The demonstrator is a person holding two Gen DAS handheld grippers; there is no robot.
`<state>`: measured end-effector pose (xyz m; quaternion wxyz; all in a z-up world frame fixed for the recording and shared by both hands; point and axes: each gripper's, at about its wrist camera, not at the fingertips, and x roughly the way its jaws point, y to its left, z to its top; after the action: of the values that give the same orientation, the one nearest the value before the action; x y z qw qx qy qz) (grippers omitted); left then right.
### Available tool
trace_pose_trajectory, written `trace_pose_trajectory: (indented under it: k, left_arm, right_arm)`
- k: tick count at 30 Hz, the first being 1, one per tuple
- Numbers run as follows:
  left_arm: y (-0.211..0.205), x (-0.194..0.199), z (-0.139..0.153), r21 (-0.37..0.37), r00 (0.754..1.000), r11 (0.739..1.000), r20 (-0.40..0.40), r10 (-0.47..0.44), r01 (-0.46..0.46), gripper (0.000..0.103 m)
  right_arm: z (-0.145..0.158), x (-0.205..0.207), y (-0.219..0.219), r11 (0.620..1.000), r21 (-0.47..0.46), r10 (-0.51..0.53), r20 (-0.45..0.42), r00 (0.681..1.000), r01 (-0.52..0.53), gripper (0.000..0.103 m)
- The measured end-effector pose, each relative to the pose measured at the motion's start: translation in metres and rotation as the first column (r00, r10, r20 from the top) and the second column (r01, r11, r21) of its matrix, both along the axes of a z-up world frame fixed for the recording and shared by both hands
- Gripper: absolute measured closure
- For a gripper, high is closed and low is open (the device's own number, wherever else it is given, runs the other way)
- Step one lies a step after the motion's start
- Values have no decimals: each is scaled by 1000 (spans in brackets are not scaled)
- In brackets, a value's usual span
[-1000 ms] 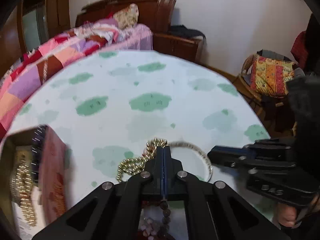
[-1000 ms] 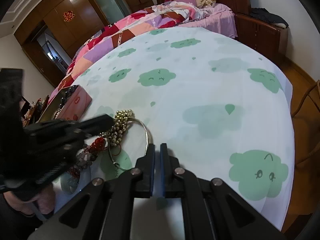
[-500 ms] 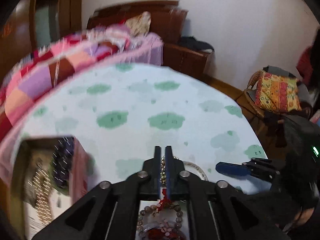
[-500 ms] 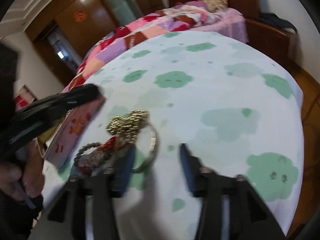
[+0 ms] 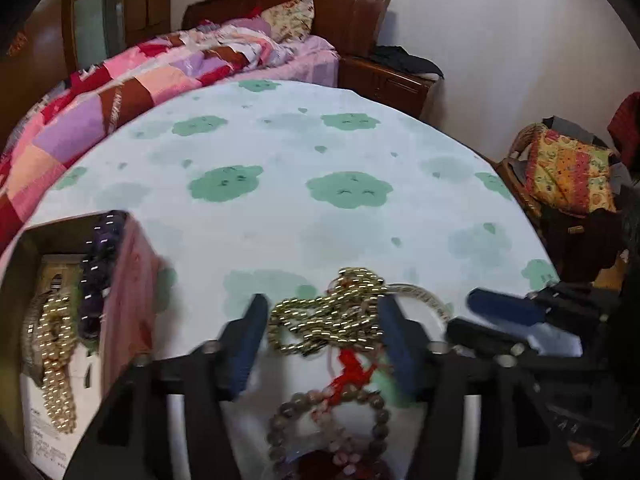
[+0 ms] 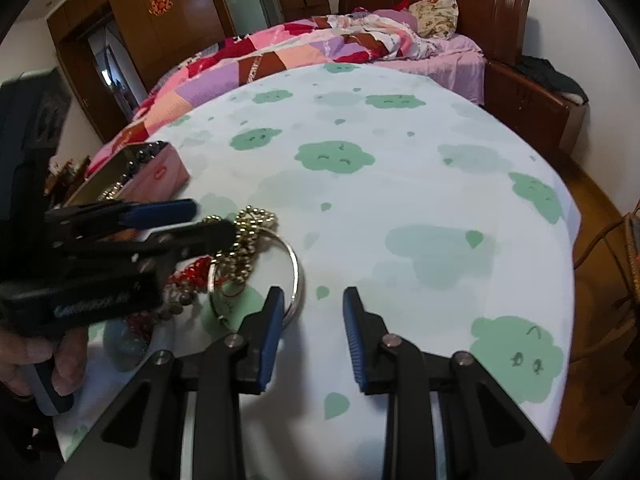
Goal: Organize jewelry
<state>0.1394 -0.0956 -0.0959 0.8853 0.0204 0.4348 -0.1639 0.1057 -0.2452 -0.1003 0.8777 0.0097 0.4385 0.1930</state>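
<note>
Both claws, left (image 5: 324, 334) and right (image 6: 314, 322), have spread apart.

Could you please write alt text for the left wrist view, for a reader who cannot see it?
The open left gripper frames a tangled gold bead necklace on a cloud-print tablecloth. A pink jewelry box sits left; the right gripper reaches in from the right.

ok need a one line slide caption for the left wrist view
Open left gripper straddles a gold bead chain on the cloud-print tablecloth, jewelry box at left.
</note>
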Motion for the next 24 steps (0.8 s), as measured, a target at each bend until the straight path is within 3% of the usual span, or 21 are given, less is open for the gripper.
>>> trace_pose_trajectory:
  k: [4,9,12,16,20,24]
  left_arm:
    - [4,-4,1,-20,1000,999,-1,-26,26,30]
    - [-2,-8,6,-34,998,997,18,-64,64,30]
    - [2,-11,12,-65,997,996,49,-60,64,30]
    - [12,-10,17,-106,998,994,54,-31,36,30]
    - [3,-8,9,-22,998,998,38,-59,60,30]
    - [-11,-4,-2,16,996,996,-12,-90,90,30]
  right_arm:
    - [1,1,-3,998,-60,-36,19,999,37,67]
    - [1,1,-5,993,-102,-54,36,998,57,67]
    - [-1,1,-5,985,-156,-73,48,996,79,86]
    - [0,5,-15,988,-126,-85,31,996,89,94]
    - [1,6,-18,988,-120,-92,28,995,95,96]
    - [0,4,-16,986,-132,-96,37,995,100,96]
